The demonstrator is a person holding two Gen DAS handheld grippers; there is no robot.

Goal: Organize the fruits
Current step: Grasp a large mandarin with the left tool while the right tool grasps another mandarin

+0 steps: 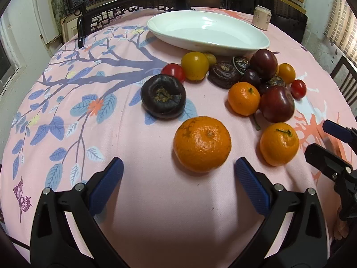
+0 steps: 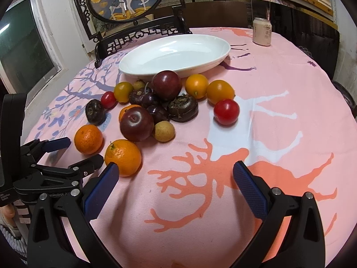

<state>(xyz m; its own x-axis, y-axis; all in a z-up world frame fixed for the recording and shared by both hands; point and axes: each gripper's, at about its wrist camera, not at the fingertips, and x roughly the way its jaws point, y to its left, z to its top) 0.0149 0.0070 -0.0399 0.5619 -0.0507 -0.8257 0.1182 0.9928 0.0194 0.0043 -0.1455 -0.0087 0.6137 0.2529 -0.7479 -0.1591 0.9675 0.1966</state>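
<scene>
Both grippers, left gripper (image 1: 178,174) and right gripper (image 2: 176,178), gape empty before three mandarins (image 1: 202,143) and one white dish (image 1: 207,31).

White dish (image 1: 207,42); orange mandarin (image 1: 202,143); pink floral tablecloth (image 1: 89,134).

Warm indoor light, soft shadows, fisheye-warped edges

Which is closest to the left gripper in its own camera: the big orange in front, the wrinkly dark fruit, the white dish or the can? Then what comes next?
From the left gripper:
1. Big orange, just ahead between the fingers.
2. Wrinkly dark fruit, behind it, slightly left.
3. White dish, past the fruit pile.
4. Can, far right edge of the table.
</scene>
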